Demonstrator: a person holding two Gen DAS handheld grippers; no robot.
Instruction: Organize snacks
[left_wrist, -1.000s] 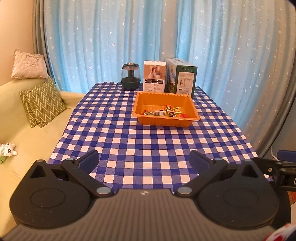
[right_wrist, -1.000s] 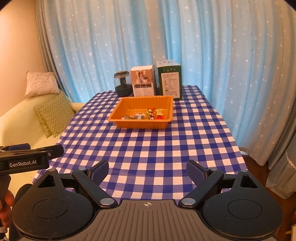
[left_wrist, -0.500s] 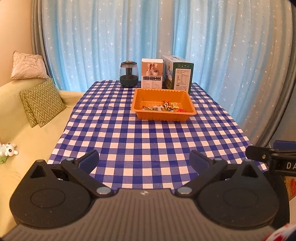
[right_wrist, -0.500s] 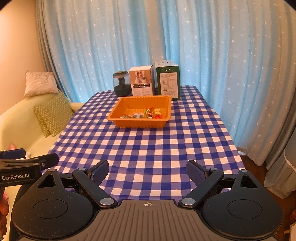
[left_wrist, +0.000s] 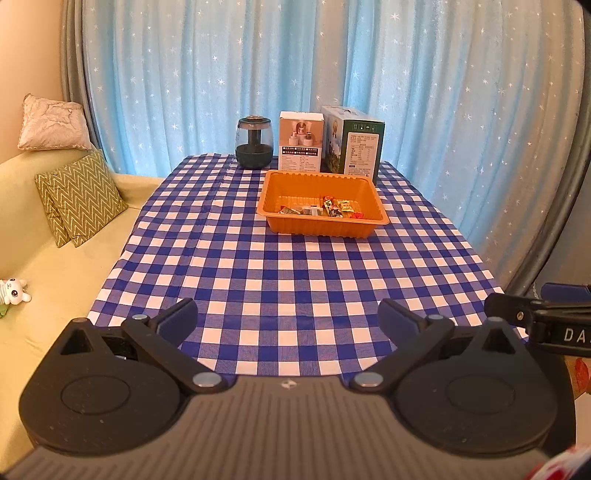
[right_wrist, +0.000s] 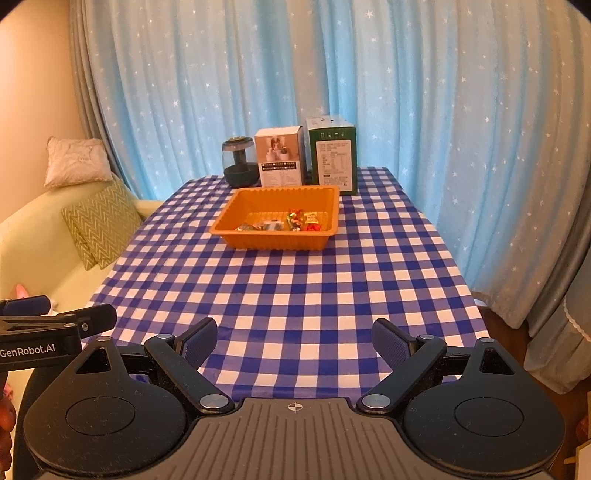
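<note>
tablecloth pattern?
Blue-and-white check tablecloth, clearest in the left wrist view.

Checked table (left_wrist: 288, 295): orange tray (left_wrist: 321, 230), boxes, jar.

A blue-and-white checked tablecloth (left_wrist: 280, 273) is seen ahead of the black, blue-padded left gripper (left_wrist: 287, 322). An orange plastic tray (left_wrist: 322, 204) with red, yellow and green wrapped snacks (left_wrist: 334, 209) is shown farther ahead. Behind it, light-blue star-speckled curtains (left_wrist: 221, 74) are seen; to the left, a green zigzag cushion (left_wrist: 83, 197).
</note>
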